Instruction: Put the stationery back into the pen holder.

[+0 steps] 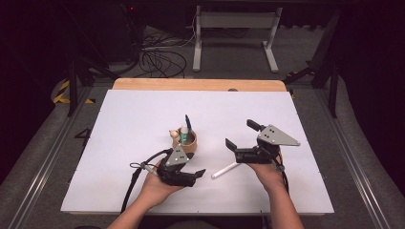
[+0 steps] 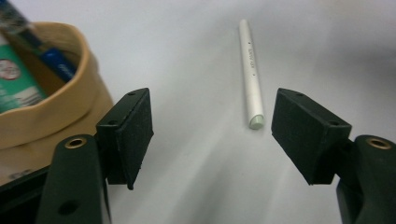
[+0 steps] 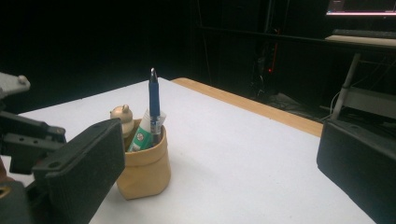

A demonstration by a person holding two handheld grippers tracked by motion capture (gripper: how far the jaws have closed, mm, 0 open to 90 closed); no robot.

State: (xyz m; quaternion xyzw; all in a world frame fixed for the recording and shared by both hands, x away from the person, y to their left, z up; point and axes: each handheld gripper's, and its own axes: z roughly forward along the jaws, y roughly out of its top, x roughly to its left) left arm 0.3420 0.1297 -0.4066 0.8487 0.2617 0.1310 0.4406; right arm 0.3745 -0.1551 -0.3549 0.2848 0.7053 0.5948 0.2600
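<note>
Black fingers (image 2: 130, 135) of the left gripper (image 1: 197, 174) stand apart in the left gripper view with nothing between them; just beyond their tips lies the white pen (image 2: 250, 74), flat on the white surface (image 1: 143, 109), its near end close by the right-hand finger but not touching it; in the high view the same pen (image 1: 226, 170) rests between the two hands, apart from both. Beside it to the left stands the tan cup (image 1: 189, 141), upright, holding a blue pen (image 3: 154, 100), a green-and-white tube (image 3: 142, 131) and a small beige figure (image 3: 121, 114); the cup is close by the left gripper's other finger. Farther right, the right gripper (image 1: 242, 133) is held above the surface, its fingers wide and empty, facing the cup.

By my reading the step in hand is the approach to the loose pen, presumably to add it to the cup; the grasp is not yet made. Next the left gripper would need to move forward so the fingers straddle the barrel, settle low to the surface, then close across it without nudging the cup.
</note>
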